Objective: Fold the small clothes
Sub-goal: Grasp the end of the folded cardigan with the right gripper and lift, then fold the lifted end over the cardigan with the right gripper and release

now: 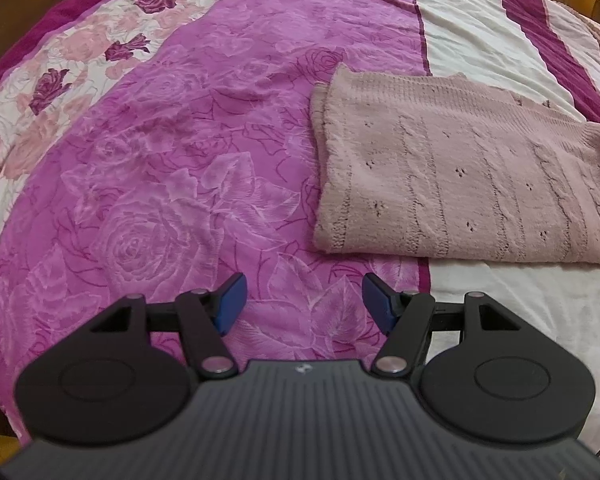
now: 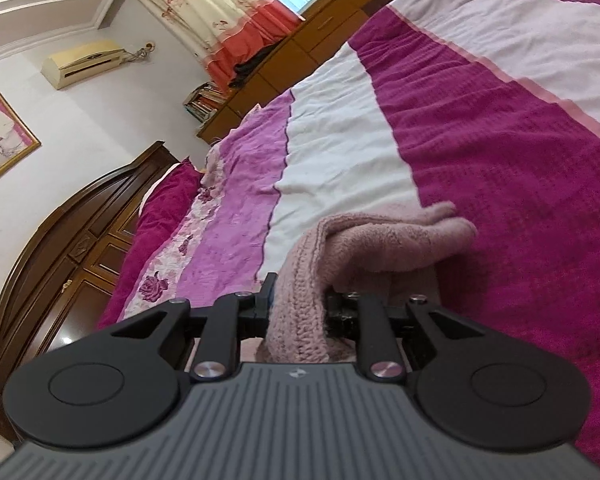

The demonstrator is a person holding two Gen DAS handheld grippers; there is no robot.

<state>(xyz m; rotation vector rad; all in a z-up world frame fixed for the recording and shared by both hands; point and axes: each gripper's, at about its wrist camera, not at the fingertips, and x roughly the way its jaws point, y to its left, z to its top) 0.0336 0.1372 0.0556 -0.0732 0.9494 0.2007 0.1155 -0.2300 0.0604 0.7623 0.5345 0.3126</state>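
Bed [image 2: 500, 160] — right tool [image 2: 300, 304] gripping sweater [image 2: 380, 240]

The right gripper [image 2: 298, 304] is clamped on a bunched edge of the pink knit garment [image 2: 380, 240], whose thick ribbed fold fills the gap between its fingers. The rest of the knit drapes forward onto the striped bedspread [image 2: 500, 140], over its white and magenta bands. Behind, a dark wooden headboard [image 2: 60, 240], a curtain [image 2: 220, 12] and what seems to be an air conditioner [image 2: 84, 62] on the wall.
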